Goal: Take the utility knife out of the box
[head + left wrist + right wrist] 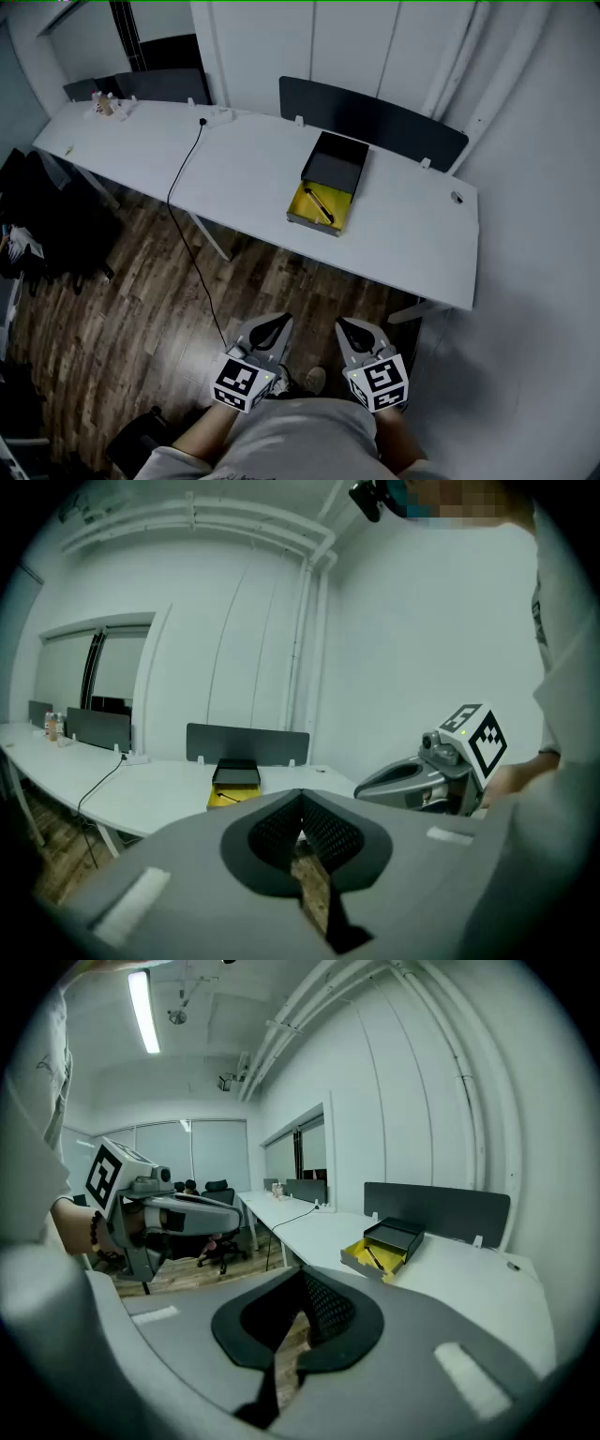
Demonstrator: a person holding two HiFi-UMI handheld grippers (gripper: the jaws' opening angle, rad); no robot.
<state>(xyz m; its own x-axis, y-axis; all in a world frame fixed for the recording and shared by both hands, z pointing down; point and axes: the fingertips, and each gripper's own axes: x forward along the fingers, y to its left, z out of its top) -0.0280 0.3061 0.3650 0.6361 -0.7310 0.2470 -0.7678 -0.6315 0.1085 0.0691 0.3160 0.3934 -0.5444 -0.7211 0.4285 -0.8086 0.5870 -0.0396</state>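
Right now the box [328, 180] sits on the white tabletop [244, 173], and every place here is told from that box. Its black part is at the back, and its yellow tray [302, 204] sticks out at the front, toward the person. The utility knife [319, 204] lies inside the yellow tray, dark and thin and a bit slanted. Just behind the box a dark panel [375, 120] stands along the far edge of the tabletop. Off to the left of the box a black cable [185, 187] runs over the tabletop and hangs down to the wood floor [112, 309]. To the right of the box, near the end of the tabletop, lies one small dark thing [456, 197], too small to tell what it is. Both grippers are well apart from the box, on its near side, held over the floor close to the person's body. The left gripper [271, 326] has its jaws pressed together at the tips and holds nothing. The right gripper [352, 328] is just beside it, and its jaws are closed tight too, with nothing between them. Both point toward the box and a little down
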